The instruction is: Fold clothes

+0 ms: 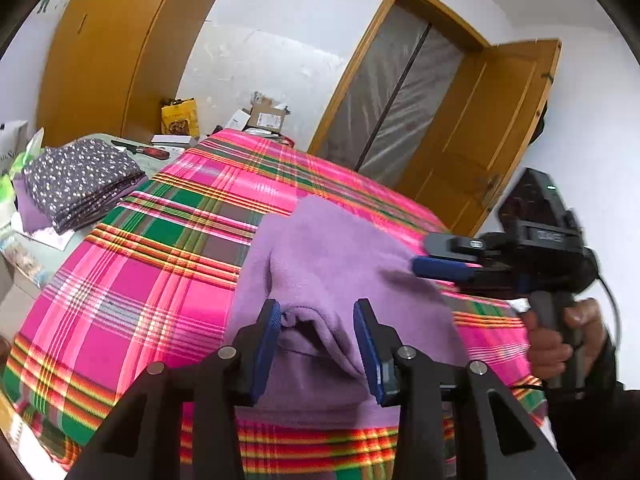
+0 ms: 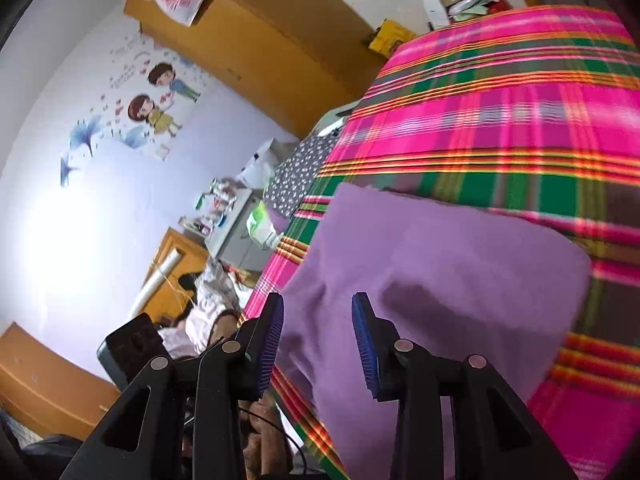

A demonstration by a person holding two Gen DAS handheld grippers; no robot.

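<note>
Dotted folded stack (image 1: 82, 182) beside plaid sheet (image 1: 168, 248) — boxes (image 1: 266, 116) behind.

Purple fleece garment (image 1: 332, 248) folded, rumpled at near edge, lying on pink plaid cloth (image 1: 160, 240).

Plaid bed (image 1: 168, 264) mostly bare: wide free stretch left of and beyond the purple garment (image 1: 320, 256), out to the far edge.

Garment lies bunched at the near edge; a raised fold sits between the spread jaws of the left hand-held gripper (image 1: 316, 340), pads not pressing it.

Right hand-held gripper (image 1: 444, 268) reaches in from the right over the garment's far right corner and blocks that side; jaws apart in its own view (image 2: 318, 340), cloth below.

Folded dotted pile (image 1: 84, 184) on the side surface (image 1: 52, 248) left of the bed, well apart.

Boxes (image 1: 268, 116) crowd the far end by the wall.
</note>
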